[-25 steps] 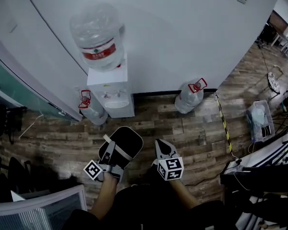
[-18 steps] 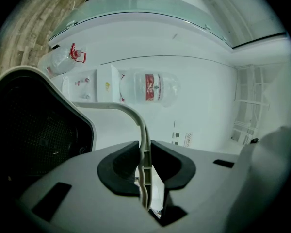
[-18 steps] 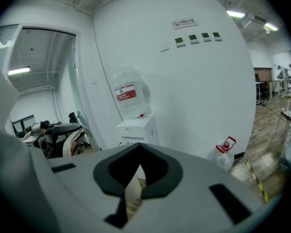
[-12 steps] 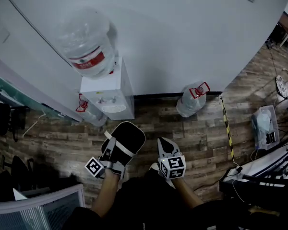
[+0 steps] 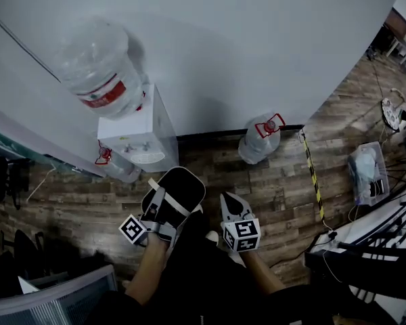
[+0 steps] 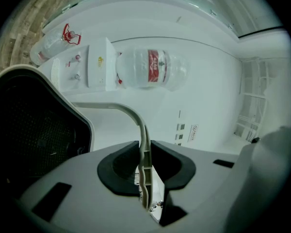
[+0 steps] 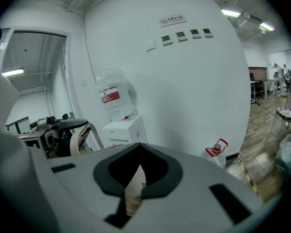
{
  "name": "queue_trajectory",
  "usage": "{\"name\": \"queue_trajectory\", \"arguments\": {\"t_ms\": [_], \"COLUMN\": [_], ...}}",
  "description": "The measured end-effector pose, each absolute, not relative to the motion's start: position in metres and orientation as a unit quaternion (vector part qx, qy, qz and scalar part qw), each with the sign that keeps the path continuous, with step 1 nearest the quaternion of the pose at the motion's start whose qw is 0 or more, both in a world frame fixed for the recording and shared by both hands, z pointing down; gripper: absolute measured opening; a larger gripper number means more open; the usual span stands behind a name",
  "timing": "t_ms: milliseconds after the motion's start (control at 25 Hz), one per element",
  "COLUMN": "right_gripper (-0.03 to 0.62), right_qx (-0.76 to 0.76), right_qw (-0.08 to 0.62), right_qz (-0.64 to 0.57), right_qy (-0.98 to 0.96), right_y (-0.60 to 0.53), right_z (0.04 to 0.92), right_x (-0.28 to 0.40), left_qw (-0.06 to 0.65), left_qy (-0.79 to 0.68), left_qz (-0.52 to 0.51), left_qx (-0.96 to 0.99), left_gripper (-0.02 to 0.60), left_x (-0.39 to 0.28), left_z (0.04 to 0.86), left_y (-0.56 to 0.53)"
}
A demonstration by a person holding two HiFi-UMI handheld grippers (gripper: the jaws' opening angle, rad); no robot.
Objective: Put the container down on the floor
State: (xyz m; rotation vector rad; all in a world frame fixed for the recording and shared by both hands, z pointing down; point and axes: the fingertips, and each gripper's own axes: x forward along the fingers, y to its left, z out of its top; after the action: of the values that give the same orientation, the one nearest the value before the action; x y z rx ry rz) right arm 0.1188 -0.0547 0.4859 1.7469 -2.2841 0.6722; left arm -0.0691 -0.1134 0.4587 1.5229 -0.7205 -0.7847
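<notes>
A black container (image 5: 178, 193) with a white rim hangs above the wooden floor (image 5: 284, 181), in front of my legs. My left gripper (image 5: 165, 206) is shut on its pale strap handle (image 5: 170, 200). In the left gripper view the handle (image 6: 132, 113) curves up from between the gripper's (image 6: 144, 152) pads, and the dark mesh container (image 6: 36, 132) fills the left side. My right gripper (image 5: 231, 202) is just right of the container, shut and holding nothing. In its own view the right gripper (image 7: 138, 171) points at the white wall.
A white water dispenser (image 5: 141, 137) with a big bottle (image 5: 98, 70) stands against the wall ahead. Water jugs with red handles sit on the floor, one at its left (image 5: 115, 166) and one at its right (image 5: 258, 139). Striped tape (image 5: 311, 175), a bin (image 5: 367, 173) and desks (image 5: 365, 256) lie right; a chair (image 5: 61, 300) lower left.
The view has swung, so the dispenser and jugs sit further left in the picture. Both grippers and the held container keep nearly the same place and grip.
</notes>
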Motion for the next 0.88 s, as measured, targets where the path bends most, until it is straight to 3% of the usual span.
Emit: {"name": "queue_trajectory", "arguments": {"t_ms": [880], "right_gripper": [0.009], "right_qx": [0.618], "right_qw": [0.126], "right_qz": [0.24], "right_qy": [-0.738], "right_y": [-0.187], "right_z": [0.497], "right_x": [0.184], "left_qw": [0.643], "left_qy": [-0.254], "left_qz": [-0.3], "left_qx": [0.657], "left_gripper": [0.077], "left_x": [0.031], "left_z": [0.494], "left_y": [-0.26]}}
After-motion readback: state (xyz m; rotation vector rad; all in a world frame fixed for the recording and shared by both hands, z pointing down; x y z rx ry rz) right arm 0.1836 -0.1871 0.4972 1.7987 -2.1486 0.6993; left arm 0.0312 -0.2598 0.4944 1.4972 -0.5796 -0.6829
